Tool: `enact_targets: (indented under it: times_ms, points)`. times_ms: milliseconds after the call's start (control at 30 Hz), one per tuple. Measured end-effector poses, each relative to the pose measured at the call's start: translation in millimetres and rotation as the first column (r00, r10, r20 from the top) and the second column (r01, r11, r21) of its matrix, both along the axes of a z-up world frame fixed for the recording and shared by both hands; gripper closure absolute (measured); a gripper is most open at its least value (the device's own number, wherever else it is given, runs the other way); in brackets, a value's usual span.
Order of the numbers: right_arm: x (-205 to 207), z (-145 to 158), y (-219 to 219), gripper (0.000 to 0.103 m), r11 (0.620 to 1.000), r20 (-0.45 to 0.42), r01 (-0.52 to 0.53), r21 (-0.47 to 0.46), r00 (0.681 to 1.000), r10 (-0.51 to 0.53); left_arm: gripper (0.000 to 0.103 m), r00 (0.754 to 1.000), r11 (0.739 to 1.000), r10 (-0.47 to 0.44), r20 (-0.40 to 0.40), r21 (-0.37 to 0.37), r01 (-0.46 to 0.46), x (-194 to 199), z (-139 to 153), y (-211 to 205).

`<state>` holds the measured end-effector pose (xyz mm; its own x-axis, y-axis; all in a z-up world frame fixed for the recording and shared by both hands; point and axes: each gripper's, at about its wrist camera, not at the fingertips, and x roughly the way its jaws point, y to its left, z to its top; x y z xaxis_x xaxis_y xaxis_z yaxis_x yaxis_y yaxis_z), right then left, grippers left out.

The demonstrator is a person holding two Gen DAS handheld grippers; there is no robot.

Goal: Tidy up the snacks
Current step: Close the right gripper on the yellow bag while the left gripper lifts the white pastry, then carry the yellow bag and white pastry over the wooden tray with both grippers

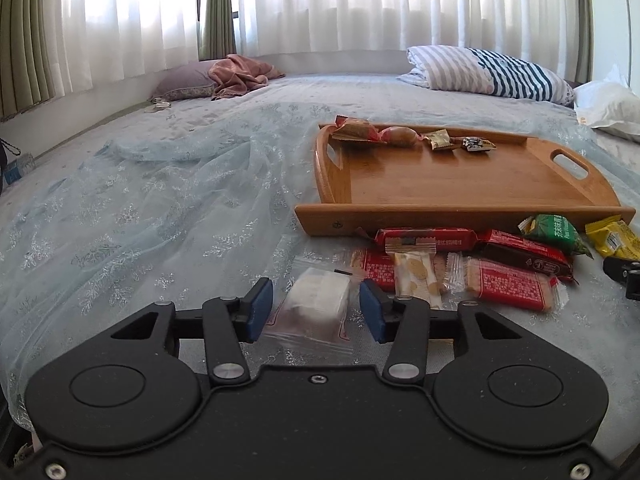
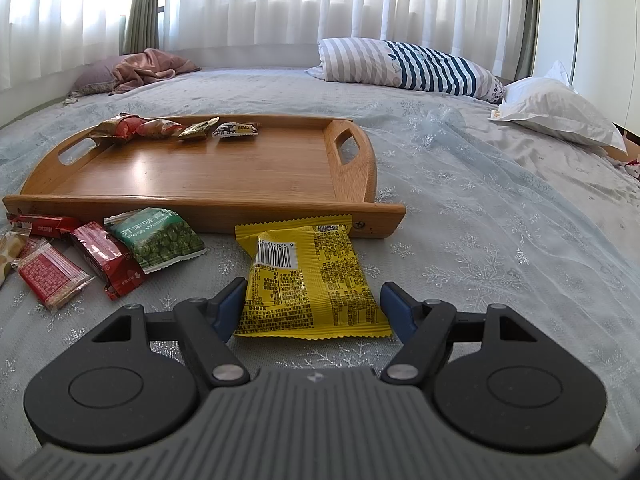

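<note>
Snacks in small foil and paper wrappers lie in a row along the far edge of the rectangular bamboo tray with cut-out handles; that portion is done. The remainder rests on the pale blue snowflake-print bedspread, just in front of the tray: red wrapped bars, a green pea packet, a yellow foil packet and a clear pouch holding a white block. The left gripper has its fingers spread either side of the clear pouch, apparently not touching. The right gripper straddles the yellow packet, fingers apart, no pinch evident. Most items remain.
</note>
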<state>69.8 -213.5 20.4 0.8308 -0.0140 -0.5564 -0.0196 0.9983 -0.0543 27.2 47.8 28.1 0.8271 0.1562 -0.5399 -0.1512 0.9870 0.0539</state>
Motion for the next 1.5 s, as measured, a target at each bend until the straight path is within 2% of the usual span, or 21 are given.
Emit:
enact_targets:
  times_ms: [67, 233, 400, 533, 667, 833, 1133, 1233, 1400, 1500]
  points:
    - [0.0, -0.1, 0.2, 0.023, 1.0, -0.001, 0.002, 0.003, 1.0, -0.002, 0.066, 1.0, 1.0, -0.004, 0.012, -0.007, 0.004, -1.2, -0.3, 1.1]
    - [0.1, -1.2, 0.8, 0.023, 1.0, 0.001, 0.021, -0.006, 1.0, -0.021, 0.072, 1.0, 1.0, -0.021, 0.022, -0.02, 0.021, -2.2, -1.8, -1.1]
    - [-1.9, -1.4, 3.9, 0.031, 0.999, 0.012, 0.039, -0.012, 0.999, -0.039, 0.072, 0.999, 0.999, -0.019, 0.043, -0.03, 0.02, -5.3, -0.7, -2.9]
    - [-4.9, -2.2, 4.5, 0.033, 0.998, 0.03, 0.064, -0.009, 0.998, -0.063, 0.072, 0.999, 1.0, -0.026, 0.041, 0.0, 0.026, -6.1, -0.3, -7.1]
    - [-5.9, -0.8, 4.5, 0.034, 0.997, 0.031, 0.078, -0.001, 0.997, -0.077, 0.072, 0.998, 1.0, -0.009, 0.058, -0.019, 0.01, -9.4, 3.2, -5.6]
    - [-9.7, 5.6, -1.1, 0.034, 0.994, 0.023, 0.103, 0.039, 0.994, -0.104, 0.072, 0.995, 1.0, 0.006, 0.101, -0.009, -0.005, -15.5, 13.7, -5.7]
    - [-13.6, 22.4, -0.8, 0.034, 0.994, 0.051, 0.085, 0.075, 0.995, -0.089, 0.072, 0.988, 0.998, -0.054, 0.146, -0.016, 0.057, -7.9, 25.6, -18.8]
    - [-11.6, 27.1, 3.9, 0.034, 0.995, 0.076, 0.091, 0.05, 0.993, -0.095, 0.072, 0.981, 0.997, -0.078, 0.175, 0.01, 0.077, -5.3, 32.0, -26.8]
    - [-5.5, 37.9, 6.5, 0.034, 0.994, 0.101, 0.079, 0.073, 0.991, -0.086, 0.072, 0.971, 0.994, -0.11, 0.211, 0.018, 0.109, 2.1, 42.8, -34.4]
    - [2.4, 42.1, 9.6, 0.034, 0.995, 0.113, 0.09, 0.046, 0.989, -0.094, 0.072, 0.966, 0.992, -0.123, 0.229, 0.063, 0.111, 5.4, 47.4, -41.9]
